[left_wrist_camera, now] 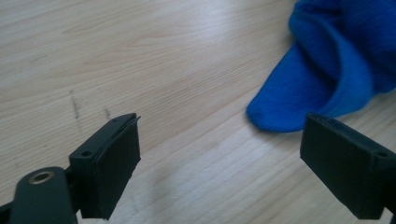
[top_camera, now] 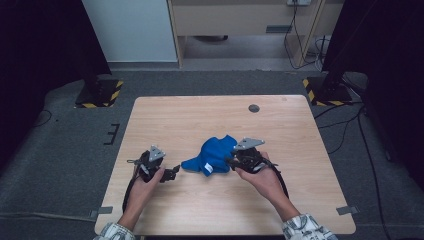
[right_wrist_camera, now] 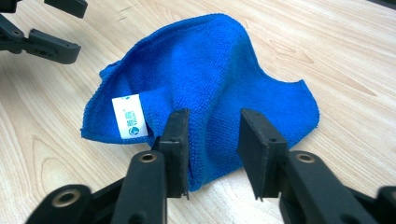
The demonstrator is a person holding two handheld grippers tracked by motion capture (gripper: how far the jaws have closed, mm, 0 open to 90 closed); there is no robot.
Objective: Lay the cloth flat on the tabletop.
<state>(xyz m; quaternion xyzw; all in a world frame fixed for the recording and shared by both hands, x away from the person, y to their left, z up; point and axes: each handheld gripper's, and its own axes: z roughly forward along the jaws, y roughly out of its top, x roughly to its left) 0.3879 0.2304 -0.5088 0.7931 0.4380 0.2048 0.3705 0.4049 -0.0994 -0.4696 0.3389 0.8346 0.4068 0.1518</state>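
Observation:
A crumpled blue microfibre cloth (top_camera: 215, 155) lies near the middle of the wooden table (top_camera: 200, 115). It carries a white label (right_wrist_camera: 129, 116) at one edge. My right gripper (top_camera: 231, 161) is at the cloth's right side. In the right gripper view its jaws (right_wrist_camera: 212, 149) straddle a raised fold of the cloth (right_wrist_camera: 205, 70), with a gap still between the pads. My left gripper (top_camera: 175, 172) stands open to the left of the cloth. Over bare wood its jaws (left_wrist_camera: 219, 163) are wide apart, and a corner of the cloth (left_wrist_camera: 317, 88) lies just ahead to the right. The left gripper (right_wrist_camera: 70, 28) also appears at the top left of the right gripper view.
A dark round grommet (top_camera: 254, 108) sits in the table's far part. Stand bases with yellow-black stripes rest on the grey carpet beyond the far corners, one on the left (top_camera: 100, 92) and one on the right (top_camera: 325, 90). Bare wood surrounds the cloth.

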